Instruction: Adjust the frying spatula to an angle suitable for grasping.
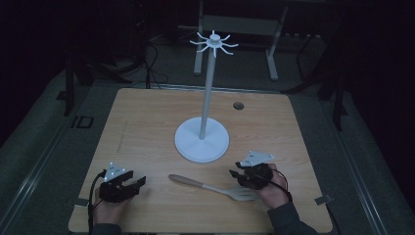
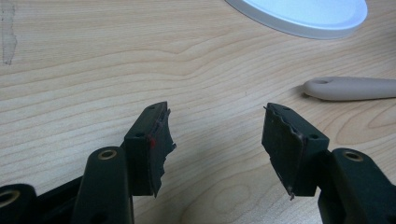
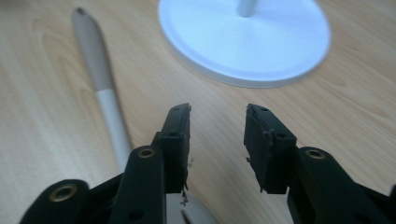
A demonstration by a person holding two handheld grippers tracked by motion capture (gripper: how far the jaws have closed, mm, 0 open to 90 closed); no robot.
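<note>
**Spatula lies free on the table, hook stand bare**

Judging from how things lie, the work looks barely begun. The spatula (image 1: 211, 187) rests flat near the front edge of the tabletop (image 1: 147, 122), a little right of the middle, and nothing lifts it. Its handle end points left toward the front-left corner, and its blade end lies toward the front-right corner, close under the right gripper (image 1: 238, 174). The white stand (image 1: 202, 139) sits near the middle of the tabletop, just behind the spatula, and every hook on its crown at the top of the pole is bare. If the spatula is meant to hang there, then the grasp, the lift and the hanging are all left to do.

The spatula has a pale beige handle with a small hole at its tip (image 3: 80, 11), then a thinner, lighter shaft (image 3: 112, 116) that widens into a flat slotted blade. It looks light and slim, and lies low against the wood.

In the right gripper view the jaws stand partly apart with only bare wood between them; the spatula's shaft passes beside and beneath the left jaw, ungripped. The left gripper (image 1: 128, 182) hovers near the front-left corner, its jaws spread wide and empty, with the handle end (image 2: 348, 88) well off to one side.
</note>
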